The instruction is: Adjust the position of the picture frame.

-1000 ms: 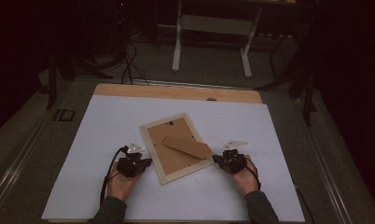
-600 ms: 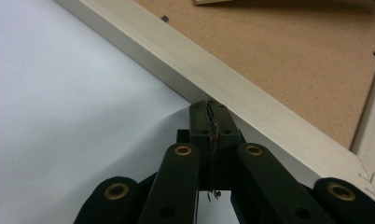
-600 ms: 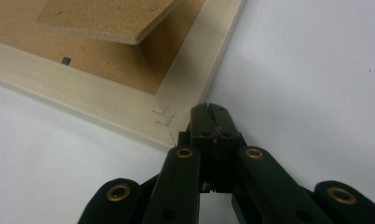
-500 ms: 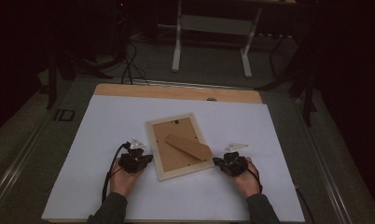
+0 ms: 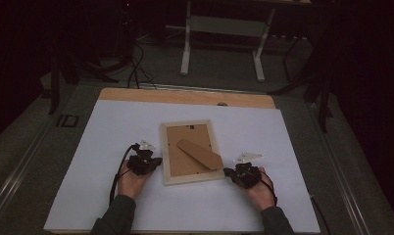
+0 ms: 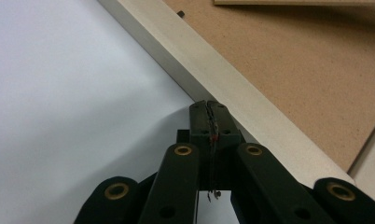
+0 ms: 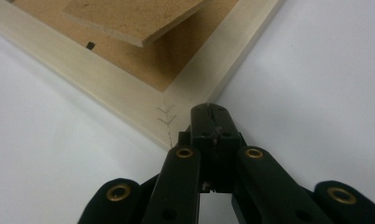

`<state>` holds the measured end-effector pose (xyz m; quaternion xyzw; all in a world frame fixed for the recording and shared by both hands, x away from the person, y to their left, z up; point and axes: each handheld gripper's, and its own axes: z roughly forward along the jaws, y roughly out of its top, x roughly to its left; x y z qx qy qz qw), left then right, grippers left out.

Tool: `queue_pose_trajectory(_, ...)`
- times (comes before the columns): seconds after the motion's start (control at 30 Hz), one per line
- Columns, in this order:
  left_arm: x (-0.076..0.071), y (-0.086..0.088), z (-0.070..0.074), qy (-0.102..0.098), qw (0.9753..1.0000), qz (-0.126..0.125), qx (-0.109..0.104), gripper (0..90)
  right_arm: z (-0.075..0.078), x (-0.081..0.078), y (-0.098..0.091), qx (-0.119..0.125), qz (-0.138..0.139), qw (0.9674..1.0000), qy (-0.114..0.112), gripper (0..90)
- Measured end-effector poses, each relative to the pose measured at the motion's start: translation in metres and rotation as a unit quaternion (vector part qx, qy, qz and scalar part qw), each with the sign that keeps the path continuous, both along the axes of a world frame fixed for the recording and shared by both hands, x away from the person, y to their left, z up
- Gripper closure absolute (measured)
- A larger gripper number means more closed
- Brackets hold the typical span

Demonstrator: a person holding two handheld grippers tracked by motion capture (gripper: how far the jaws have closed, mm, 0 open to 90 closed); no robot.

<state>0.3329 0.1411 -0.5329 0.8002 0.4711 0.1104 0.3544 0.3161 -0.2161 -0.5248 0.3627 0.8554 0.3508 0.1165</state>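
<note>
Two closed hand-held grippers (image 5: 151,163) against frame (image 5: 190,152)

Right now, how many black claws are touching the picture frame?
2. The shut left claw meets the pale wooden picture frame at its left edge; the shut right claw meets its near right corner.

Left gripper (image 6: 208,108) jaws closed together, tips against pale wooden picture frame (image 6: 209,70) edge; brown backing board (image 6: 297,60) beyond; white sheet (image 6: 59,93) beneath.
</note>
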Motion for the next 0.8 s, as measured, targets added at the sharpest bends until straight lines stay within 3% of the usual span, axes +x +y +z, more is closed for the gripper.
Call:
queue_pose_trajectory(0.37,0.014,-0.001,0.000,-0.003,1.0000,-0.009,-0.003,90.0,0.000,-0.002,-0.001,0.005,0.004,1.0000,0.005,89.7)
queue_pose_trajectory(0.43,0.017,0.000,-0.002,-0.002,0.9998,-0.012,-0.013,90.0,-0.001,-0.002,-0.002,0.006,0.004,1.0000,0.007,89.7)
queue_pose_trajectory(0.53,0.016,0.001,-0.002,-0.003,0.9998,-0.012,-0.017,90.0,-0.002,-0.001,-0.002,0.003,0.003,1.0000,0.009,89.7)
queue_pose_trajectory(0.63,0.012,-0.001,-0.001,-0.007,0.9999,-0.011,-0.006,90.0,-0.003,-0.001,-0.002,0.001,0.002,0.9999,0.013,89.7)
queue_pose_trajectory(0.8,0.003,-0.002,0.001,-0.003,0.9995,-0.031,0.004,90.0,-0.003,-0.001,-0.001,-0.002,0.003,0.9999,0.014,89.7)
